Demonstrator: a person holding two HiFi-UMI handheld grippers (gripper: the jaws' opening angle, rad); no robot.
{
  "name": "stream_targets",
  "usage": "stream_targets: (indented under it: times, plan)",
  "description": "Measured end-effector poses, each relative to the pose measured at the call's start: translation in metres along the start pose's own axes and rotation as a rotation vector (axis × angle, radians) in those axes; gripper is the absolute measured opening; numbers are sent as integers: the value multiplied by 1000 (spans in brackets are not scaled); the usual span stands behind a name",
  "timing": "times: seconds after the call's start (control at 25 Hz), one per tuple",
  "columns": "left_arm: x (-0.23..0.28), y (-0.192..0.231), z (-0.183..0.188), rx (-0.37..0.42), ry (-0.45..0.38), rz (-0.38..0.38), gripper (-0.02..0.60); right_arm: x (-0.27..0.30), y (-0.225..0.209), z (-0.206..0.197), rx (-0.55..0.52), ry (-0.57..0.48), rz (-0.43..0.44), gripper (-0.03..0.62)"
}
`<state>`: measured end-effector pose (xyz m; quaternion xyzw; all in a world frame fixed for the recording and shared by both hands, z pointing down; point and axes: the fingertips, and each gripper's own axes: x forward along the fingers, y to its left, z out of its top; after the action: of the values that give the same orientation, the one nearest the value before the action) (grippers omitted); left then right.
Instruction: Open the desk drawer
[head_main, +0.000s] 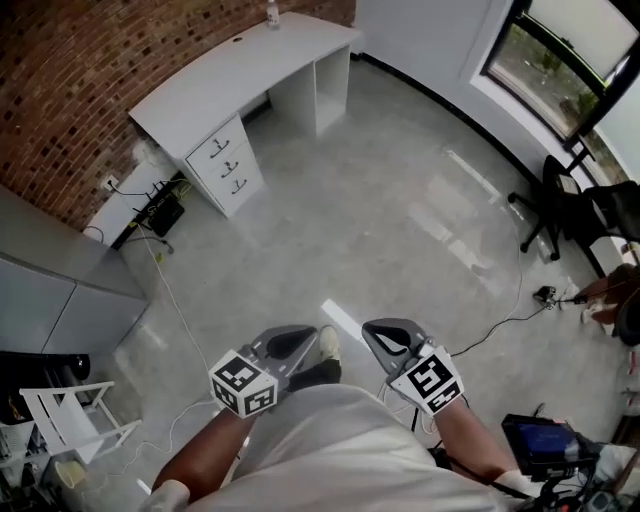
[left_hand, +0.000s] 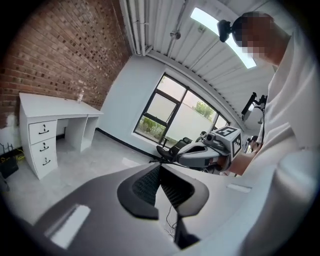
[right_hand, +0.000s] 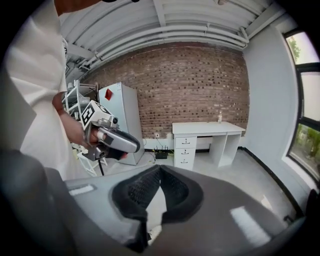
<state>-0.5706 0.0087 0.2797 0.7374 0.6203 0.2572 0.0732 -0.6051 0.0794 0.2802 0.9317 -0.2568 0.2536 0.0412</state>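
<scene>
Task not yet begun: the three drawers (head_main: 228, 166) of the white desk (head_main: 250, 60) by the brick wall all sat closed, well apart across bare floor from the left tool (head_main: 298, 340) and right tool (head_main: 385, 335), each pressed together on nothing.

Clad in a loose white short-sleeved shirt (head_main: 330, 440), with dark trousers (head_main: 316, 376) and a pale shoe (head_main: 328, 343) showing just past its hem. Fitted on the head with a small black camera (left_hand: 225, 30) (caught only from the left gripper view). In each hand, grey moulded tongs: left gripper (head_main: 298, 340) and right gripper (head_main: 385, 335), both smooth, rounded shells narrowing to a blunt nose, lined inside with black ribbed pads (left_hand: 145, 186). Topped at the rear with a white left cube (head_main: 243, 385) and a white right cube (head_main: 427, 380), each face printed with a bold black square marker.
</scene>
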Motion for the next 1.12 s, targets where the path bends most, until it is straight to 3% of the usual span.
stream_targets:
  times: [0.24, 0.4, 0.52, 0.68, 0.8, 1.12]
  plan:
    - [85, 61, 60, -14, -58, -55, 6, 23, -94, 33, -71, 82, 5, 28]
    - [109, 103, 91, -32, -83, -29, 20, 60, -140, 64, -48, 66, 33, 38]
    - [116, 132, 99, -45, -74, 6, 44, 95, -161, 81, -86, 67, 114, 43]
    - [131, 187, 114, -84, -99, 126, 60, 150, -200, 105, -162, 69, 271, 43]
    - [151, 231, 132, -155, -152, 218, 60, 185, -241, 127, -223, 58, 369, 43]
    - [220, 326, 211, -297, -323, 453, 60, 246, -361, 179, -393, 60, 619, 43]
